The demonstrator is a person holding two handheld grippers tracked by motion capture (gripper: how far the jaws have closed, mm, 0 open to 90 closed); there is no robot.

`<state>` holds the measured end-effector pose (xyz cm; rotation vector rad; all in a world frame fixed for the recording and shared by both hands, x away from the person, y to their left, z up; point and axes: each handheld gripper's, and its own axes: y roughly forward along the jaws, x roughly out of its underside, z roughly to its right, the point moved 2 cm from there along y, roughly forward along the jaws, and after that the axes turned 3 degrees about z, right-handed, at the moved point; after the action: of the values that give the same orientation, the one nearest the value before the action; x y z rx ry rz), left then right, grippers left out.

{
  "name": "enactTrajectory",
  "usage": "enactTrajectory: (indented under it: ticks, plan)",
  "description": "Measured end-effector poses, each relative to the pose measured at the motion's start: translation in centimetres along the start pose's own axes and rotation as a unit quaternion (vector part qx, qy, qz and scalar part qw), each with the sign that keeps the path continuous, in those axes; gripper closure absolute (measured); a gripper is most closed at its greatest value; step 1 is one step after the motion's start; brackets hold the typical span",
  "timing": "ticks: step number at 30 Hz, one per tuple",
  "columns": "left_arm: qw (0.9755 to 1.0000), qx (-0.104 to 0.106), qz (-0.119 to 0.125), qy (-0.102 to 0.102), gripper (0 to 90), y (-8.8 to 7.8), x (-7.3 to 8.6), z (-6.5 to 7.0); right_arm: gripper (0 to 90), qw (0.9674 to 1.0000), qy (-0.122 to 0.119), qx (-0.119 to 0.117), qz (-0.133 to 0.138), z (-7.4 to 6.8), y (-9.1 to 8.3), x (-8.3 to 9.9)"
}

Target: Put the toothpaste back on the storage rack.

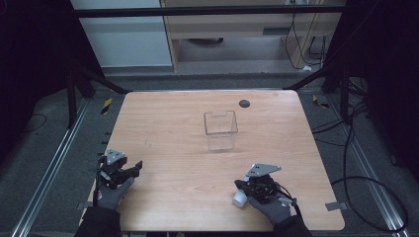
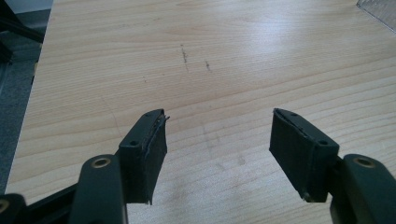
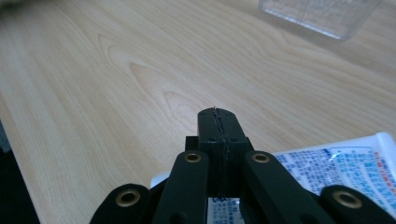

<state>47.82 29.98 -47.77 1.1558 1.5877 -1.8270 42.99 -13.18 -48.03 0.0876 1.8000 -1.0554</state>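
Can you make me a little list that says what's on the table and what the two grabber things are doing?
table: light wooden table, person's side at the bottom of the high view
clear box: see-through plastic container, upright near the middle of the table
white packet: white thing with blue print, lying under the right gripper near the person's edge of the table
left gripper: left gripper, jaws wide apart, nothing between them
right gripper: right gripper, jaws pressed together, nothing seen between them, above the white packet
dark disc: small round dark spot at the far edge
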Motion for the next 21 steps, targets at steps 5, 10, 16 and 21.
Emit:
enactTrajectory:
  ticks: [5, 10, 16, 21]
  plan:
    - [1.0, 0.0, 0.0, -0.001, 35.1, 0.0, 0.0, -0.05, 90.0, 0.9998, -0.006, -0.008, -0.014, -0.3, 0.34, 0.13]
    - [1.0, -0.001, 0.0, 0.001, 34.8, 0.02, 0.0, -0.03, 90.0, 0.9994, -0.011, -0.011, -0.03, -0.47, 0.51, 0.43]
    - [1.0, -0.001, 0.0, 0.001, 34.8, 0.01, 0.02, -0.08, 89.9, 0.999, -0.013, -0.019, -0.038, -0.49, 0.39, 0.39]
    - [1.0, -0.002, 0.001, 0.001, 34.8, -0.03, 0.01, -0.06, 89.9, 0.9987, -0.018, -0.017, -0.044, -0.54, 0.08, 0.51]
